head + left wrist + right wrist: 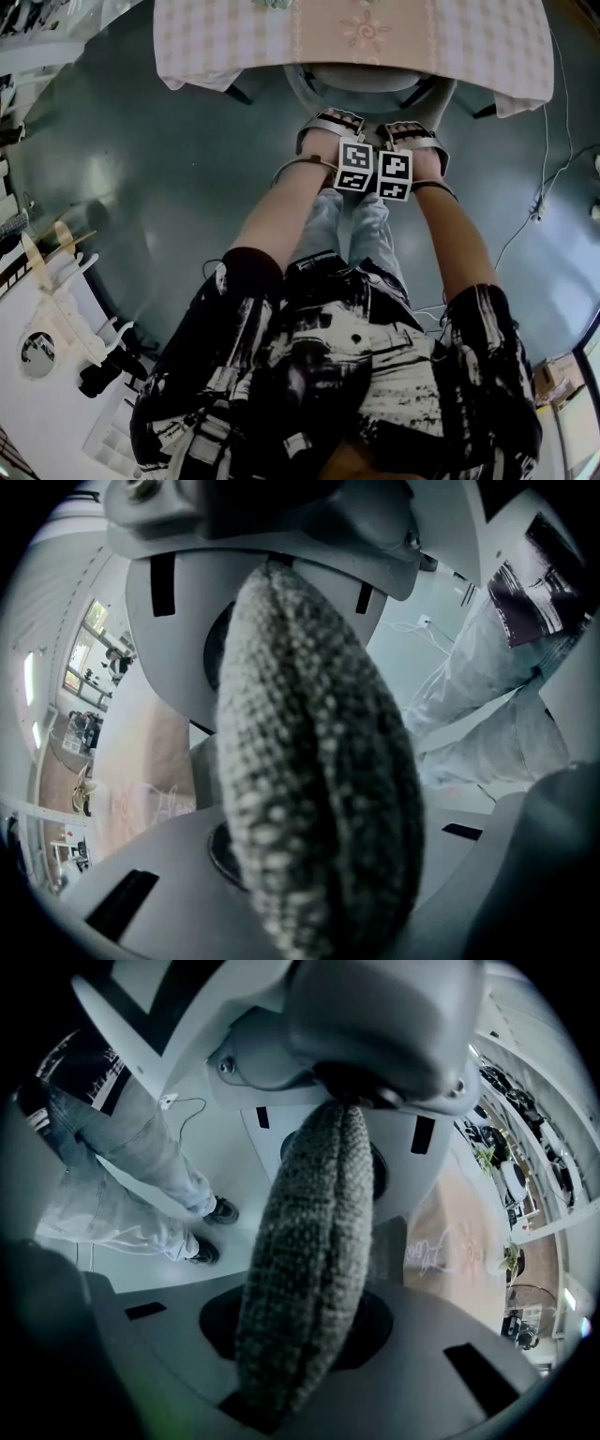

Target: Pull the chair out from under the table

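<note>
Surface under checked cloth sits ahead of both tools, chair tucked under it. Side by side, left tool & right tool are each nearly closed, clamped on chair's tweed backrest. Embroidered script on cloth too blurred to read.

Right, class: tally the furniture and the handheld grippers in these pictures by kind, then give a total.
chair: 1
table: 1
grippers: 2, the left gripper and the right gripper, each clamped on the chair's back
Total: 4
</note>
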